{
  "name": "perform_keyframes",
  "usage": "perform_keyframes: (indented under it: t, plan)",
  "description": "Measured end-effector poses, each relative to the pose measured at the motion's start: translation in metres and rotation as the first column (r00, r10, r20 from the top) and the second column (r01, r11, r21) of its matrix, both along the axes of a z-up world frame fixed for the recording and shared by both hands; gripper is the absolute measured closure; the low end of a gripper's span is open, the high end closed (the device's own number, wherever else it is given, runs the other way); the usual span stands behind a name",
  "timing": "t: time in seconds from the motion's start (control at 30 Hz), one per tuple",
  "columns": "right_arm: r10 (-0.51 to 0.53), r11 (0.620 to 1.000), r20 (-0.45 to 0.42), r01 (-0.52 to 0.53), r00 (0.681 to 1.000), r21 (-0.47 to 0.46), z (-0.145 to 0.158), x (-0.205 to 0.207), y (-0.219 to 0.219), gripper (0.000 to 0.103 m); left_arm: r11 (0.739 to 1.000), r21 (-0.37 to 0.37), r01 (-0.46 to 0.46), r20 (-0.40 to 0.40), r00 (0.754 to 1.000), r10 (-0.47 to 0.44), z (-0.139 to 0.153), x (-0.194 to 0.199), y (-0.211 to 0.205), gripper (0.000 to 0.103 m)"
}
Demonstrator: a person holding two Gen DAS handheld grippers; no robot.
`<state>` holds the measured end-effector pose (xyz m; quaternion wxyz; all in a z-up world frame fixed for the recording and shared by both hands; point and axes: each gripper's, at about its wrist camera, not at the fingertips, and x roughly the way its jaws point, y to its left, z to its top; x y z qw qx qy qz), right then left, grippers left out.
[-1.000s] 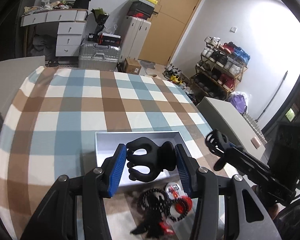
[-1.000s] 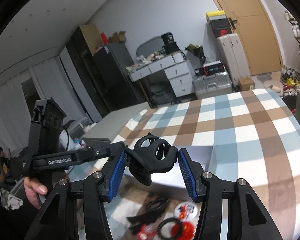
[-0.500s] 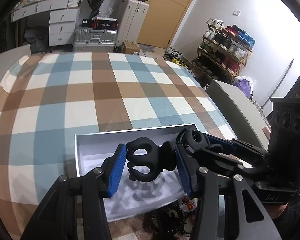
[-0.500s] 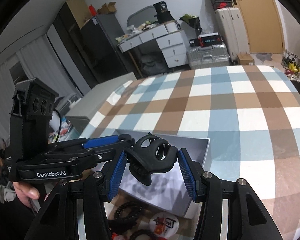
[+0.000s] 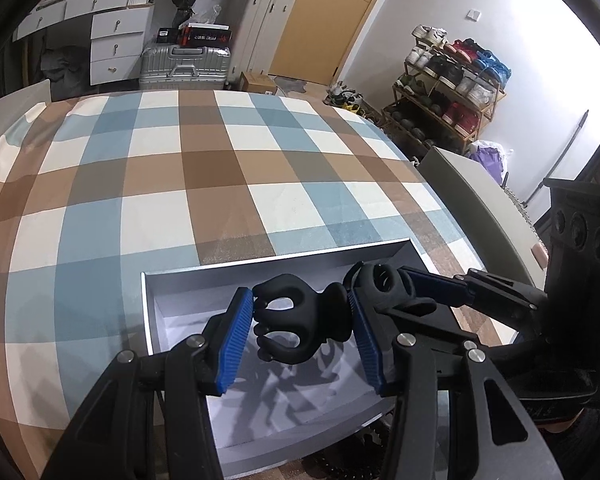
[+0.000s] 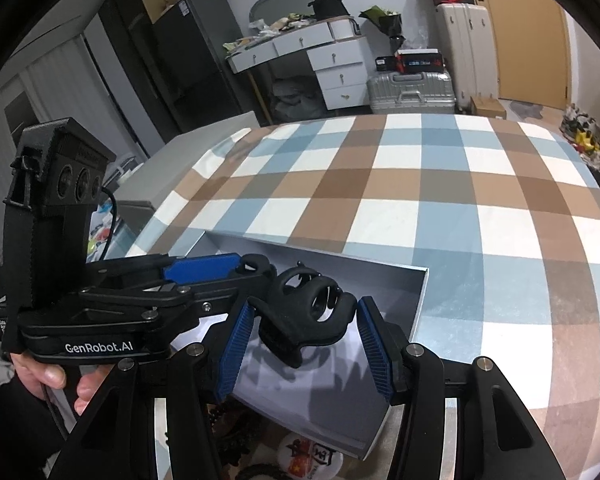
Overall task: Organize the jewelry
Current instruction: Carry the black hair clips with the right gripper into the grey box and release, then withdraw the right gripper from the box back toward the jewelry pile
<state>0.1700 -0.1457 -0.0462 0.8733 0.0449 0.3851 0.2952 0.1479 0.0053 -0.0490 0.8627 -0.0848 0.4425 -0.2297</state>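
Your left gripper [image 5: 300, 332] pinches a matte black claw hair clip [image 5: 300, 324] between ribbed blue jaws, above the shallow white box [image 5: 172, 280] on the checked desk. Your right gripper [image 6: 304, 340] clamps a second black claw clip [image 6: 308, 312], just beside.

1. The left wrist view looks forward and down along its own fingers [image 5: 236, 336], close above the white box [image 5: 172, 292], facing the table's far edge.
2. The right wrist view sits equally close over the box [image 6: 418, 304], angled left.
3. Both share the box and the checked tablecloth [image 5: 204, 168] [image 6: 440, 184].
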Motion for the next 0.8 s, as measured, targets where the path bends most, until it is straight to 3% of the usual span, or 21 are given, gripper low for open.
perform_keyframes:
  t: [0.17, 0.33, 0.47, 0.67, 0.8]
  plan:
    - [-0.006, 1.000, 0.015, 0.006, 1.000, 0.012, 0.002, 0.001, 0.000, 0.049, 1.000, -0.010, -0.002, -0.003, 1.000, 0.002, 0.002, 0.002, 0.001, 0.055]
    - [-0.031, 0.996, 0.025, 0.029, 0.999, 0.079, 0.006, -0.005, -0.012, 0.029, 0.999, -0.030, -0.039, 0.044, 0.998, 0.041, 0.014, -0.003, 0.012, 0.035]
    - [-0.073, 0.991, 0.076, 0.064, 0.994, 0.119, 0.021, -0.016, -0.025, 0.025, 0.997, -0.007, -0.081, 0.095, 0.992, 0.081, 0.026, -0.013, 0.018, 0.034]
    - [-0.134, 0.984, 0.171, 0.111, 0.976, 0.136, 0.044, -0.041, -0.037, 0.010, 0.983, 0.039, -0.178, 0.165, 0.972, 0.170, 0.036, -0.030, 0.024, 0.029]
    - [-0.173, 0.980, 0.263, 0.140, 0.949, 0.140, 0.058, -0.064, -0.038, 0.000, 0.963, 0.065, -0.263, 0.228, 0.943, 0.242, 0.044, -0.046, 0.024, 0.026]
